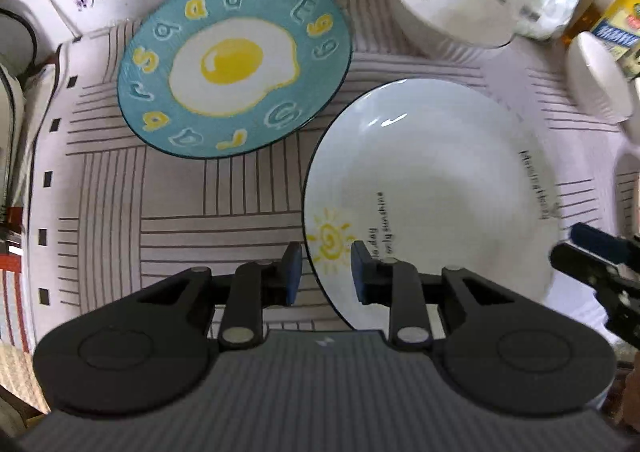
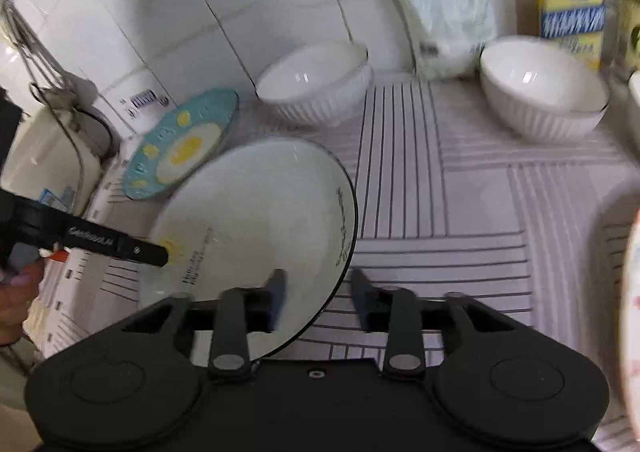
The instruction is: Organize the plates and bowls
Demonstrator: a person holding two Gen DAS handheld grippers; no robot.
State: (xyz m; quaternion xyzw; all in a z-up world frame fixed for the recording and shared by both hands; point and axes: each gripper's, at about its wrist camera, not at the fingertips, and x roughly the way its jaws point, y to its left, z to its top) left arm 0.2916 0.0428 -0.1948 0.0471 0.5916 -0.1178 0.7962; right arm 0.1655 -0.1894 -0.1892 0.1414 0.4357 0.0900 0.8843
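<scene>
While both grippers crowd the white sun plate (image 1: 432, 188), neither has bitten: the left gripper (image 1: 326, 270) has its jaws spread astride the plate's near-left rim, one pad outside and one over the dish, and the right gripper (image 2: 316, 292) straddles the opposite edge the same way, jaws apart. It lies on the striped mat (image 1: 180, 196), well placed for a two-sided lift. Just behind it sits the teal egg plate (image 1: 236, 64), probably the stacking target, with two white ribbed bowls (image 2: 316, 82) by the tiled wall
</scene>
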